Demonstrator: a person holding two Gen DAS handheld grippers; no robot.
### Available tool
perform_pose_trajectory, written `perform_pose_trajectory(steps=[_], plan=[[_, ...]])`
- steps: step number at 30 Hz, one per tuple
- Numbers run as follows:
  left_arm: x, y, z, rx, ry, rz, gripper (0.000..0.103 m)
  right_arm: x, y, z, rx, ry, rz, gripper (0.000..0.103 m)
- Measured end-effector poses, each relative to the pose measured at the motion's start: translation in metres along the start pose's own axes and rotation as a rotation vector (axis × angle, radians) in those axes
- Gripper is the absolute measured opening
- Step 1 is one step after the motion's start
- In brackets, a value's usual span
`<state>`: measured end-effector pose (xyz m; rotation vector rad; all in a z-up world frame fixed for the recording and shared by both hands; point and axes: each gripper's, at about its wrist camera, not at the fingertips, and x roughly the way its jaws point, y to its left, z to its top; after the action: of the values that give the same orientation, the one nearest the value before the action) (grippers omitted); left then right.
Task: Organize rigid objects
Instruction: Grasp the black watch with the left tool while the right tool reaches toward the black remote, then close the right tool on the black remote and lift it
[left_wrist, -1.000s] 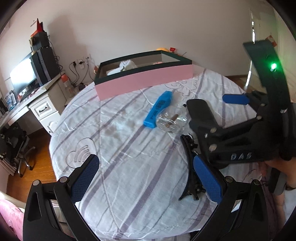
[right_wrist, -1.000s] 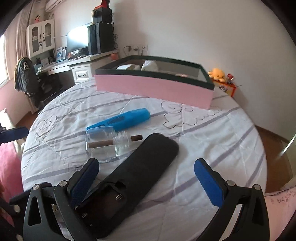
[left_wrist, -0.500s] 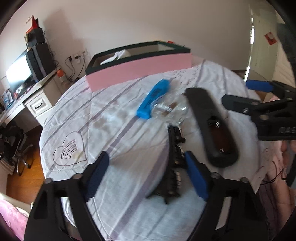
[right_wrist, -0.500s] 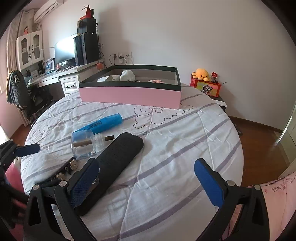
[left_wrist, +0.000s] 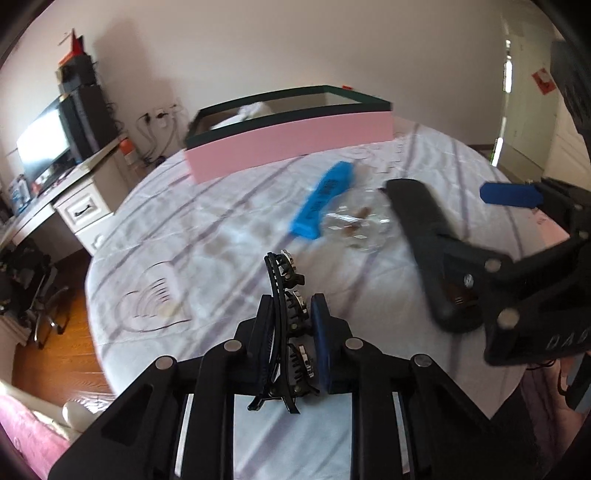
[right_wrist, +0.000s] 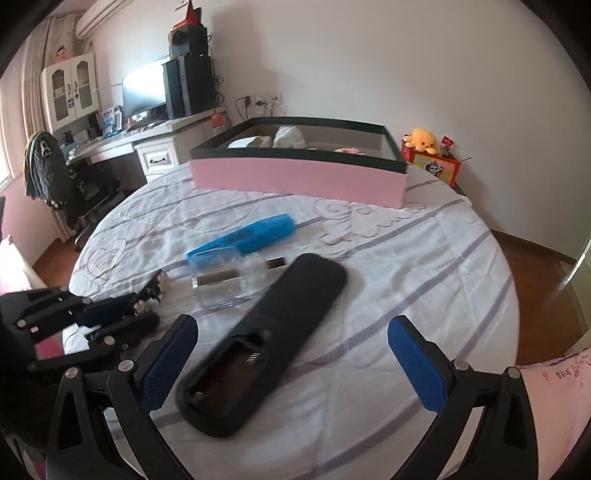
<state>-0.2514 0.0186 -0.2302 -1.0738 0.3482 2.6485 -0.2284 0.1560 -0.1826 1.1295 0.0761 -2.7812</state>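
Observation:
My left gripper (left_wrist: 291, 314) is shut on a black hair clip (left_wrist: 286, 291) with small stones, at the near edge of the round bed; it also shows in the right wrist view (right_wrist: 147, 295). My right gripper (right_wrist: 291, 343) is open and empty, just behind a long black remote-like case (right_wrist: 273, 332), which lies on the sheet. That case (left_wrist: 424, 236) shows in the left wrist view too, with the right gripper (left_wrist: 517, 236) over its near end. A blue flat tool (right_wrist: 247, 238) and a clear glass bottle (right_wrist: 229, 284) lie beside it. A pink box (right_wrist: 299, 177) with a dark rim stands at the far side.
The box holds white and pink items (right_wrist: 288, 138). A desk with monitor and speakers (right_wrist: 162, 96) and a chair (right_wrist: 55, 177) stand at the left. A yellow plush toy (right_wrist: 421, 138) sits on a red box at the right. The bed's sheet (right_wrist: 406, 266) is striped.
My left gripper has gone from open to shut on the hair clip. My right gripper has moved back and to the right of the black case, staying open.

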Motion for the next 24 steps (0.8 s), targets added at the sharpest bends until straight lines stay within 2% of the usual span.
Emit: perform_pose_trajectory(steps=[3, 6, 13, 15, 19, 21, 22, 23, 24], plan=[[-0.002, 0.015, -0.004, -0.040, 0.009, 0.010, 0.020, 0.010, 0.013, -0.001, -0.027, 0.031, -0.025, 0.103], [-0.001, 0.020, -0.006, -0.054, 0.010, 0.011, 0.022, 0.017, 0.020, -0.006, -0.094, 0.049, -0.142, 0.103], [-0.002, 0.023, -0.008, -0.068, 0.007, -0.003, 0.022, 0.008, -0.014, -0.010, -0.072, 0.048, -0.245, 0.103], [-0.002, 0.023, -0.008, -0.076, 0.006, -0.009, 0.022, 0.008, -0.024, -0.010, -0.048, 0.047, -0.237, 0.103], [-0.001, 0.025, -0.008, -0.094, 0.002, -0.022, 0.023, 0.012, -0.026, -0.007, -0.042, 0.026, -0.148, 0.103], [-0.001, 0.026, -0.009, -0.099, 0.001, -0.026, 0.023, 0.014, -0.022, -0.003, -0.055, 0.012, -0.125, 0.096], [-0.001, 0.025, -0.009, -0.099, 0.002, -0.026, 0.025, 0.016, -0.019, -0.001, -0.062, 0.015, -0.119, 0.096], [0.000, 0.025, -0.009, -0.100, 0.003, -0.027, 0.025, 0.021, -0.017, 0.001, -0.075, 0.021, -0.103, 0.092], [0.000, 0.026, -0.009, -0.104, 0.003, -0.029, 0.027, 0.026, -0.016, 0.001, -0.081, 0.034, -0.084, 0.078]])
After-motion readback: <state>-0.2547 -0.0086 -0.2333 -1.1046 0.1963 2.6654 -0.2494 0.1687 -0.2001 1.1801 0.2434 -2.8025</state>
